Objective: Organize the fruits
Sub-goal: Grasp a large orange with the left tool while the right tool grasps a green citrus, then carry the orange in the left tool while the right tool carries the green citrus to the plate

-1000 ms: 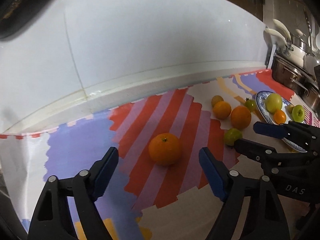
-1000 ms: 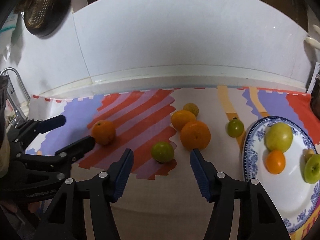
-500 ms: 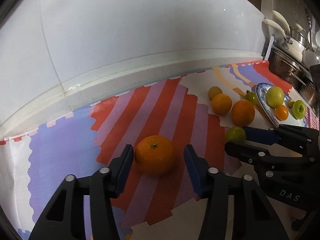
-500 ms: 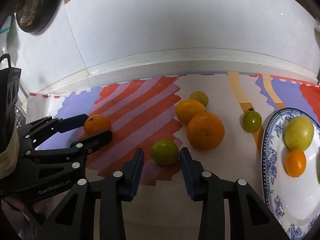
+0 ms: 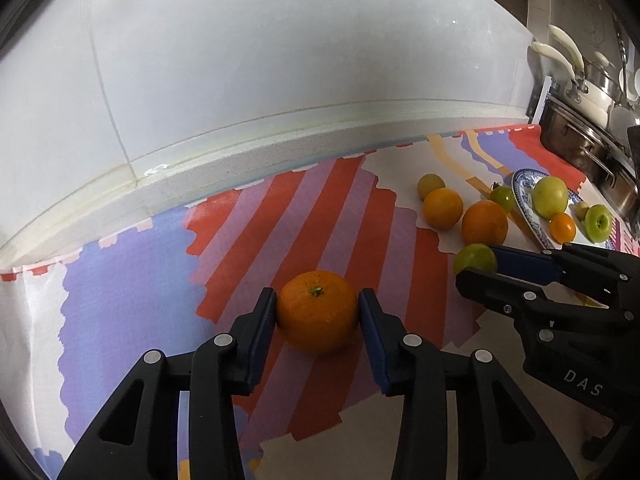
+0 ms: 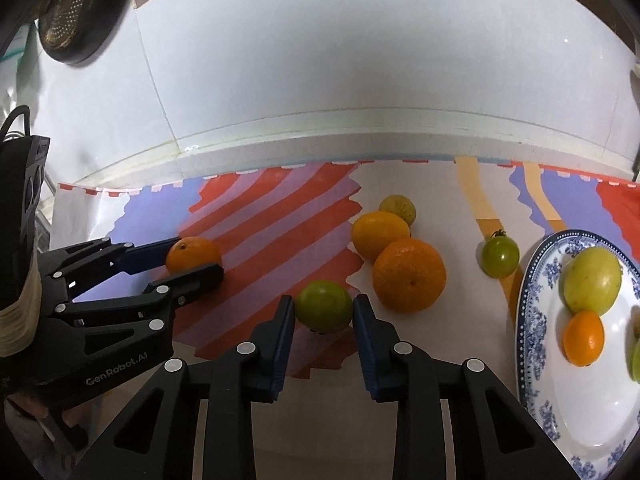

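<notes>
Grasp step: left gripper (image 5: 318,312) has just closed, pinching orange (image 5: 318,312); right gripper (image 6: 324,314) closed on green fruit (image 6: 324,311), prob. a tomato. Next: lift both to plate (image 6: 532,320).

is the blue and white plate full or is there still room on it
Room left. The plate holds a few fruits near its far end: a yellow-green one and a small orange one. The near part is bare white. Its right side is cut off.
</notes>
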### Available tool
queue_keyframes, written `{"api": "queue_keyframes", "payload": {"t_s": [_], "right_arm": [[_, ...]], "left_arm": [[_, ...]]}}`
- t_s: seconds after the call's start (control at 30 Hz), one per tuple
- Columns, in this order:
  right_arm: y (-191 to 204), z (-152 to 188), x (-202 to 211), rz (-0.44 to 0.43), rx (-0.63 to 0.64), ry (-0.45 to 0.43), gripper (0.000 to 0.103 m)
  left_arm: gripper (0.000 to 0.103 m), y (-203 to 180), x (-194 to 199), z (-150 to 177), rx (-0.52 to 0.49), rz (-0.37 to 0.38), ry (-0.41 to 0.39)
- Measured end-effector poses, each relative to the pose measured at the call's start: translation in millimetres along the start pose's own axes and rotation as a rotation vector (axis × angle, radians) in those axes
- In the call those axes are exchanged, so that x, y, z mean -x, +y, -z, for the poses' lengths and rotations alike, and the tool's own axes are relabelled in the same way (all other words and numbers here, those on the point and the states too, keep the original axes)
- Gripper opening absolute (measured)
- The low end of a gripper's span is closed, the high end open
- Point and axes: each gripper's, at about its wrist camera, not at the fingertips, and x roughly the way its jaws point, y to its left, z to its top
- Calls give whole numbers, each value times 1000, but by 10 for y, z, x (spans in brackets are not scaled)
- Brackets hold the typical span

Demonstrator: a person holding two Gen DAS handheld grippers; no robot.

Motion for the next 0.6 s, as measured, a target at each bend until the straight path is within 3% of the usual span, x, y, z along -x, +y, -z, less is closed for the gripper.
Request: {"api": "queue_keyframes", "payload": {"t_s": [0.6], "right_arm": [[127, -21, 743, 5, 38, -124, 31]], "left_arm": [[41, -174, 811, -10, 28, -16, -131]]}}
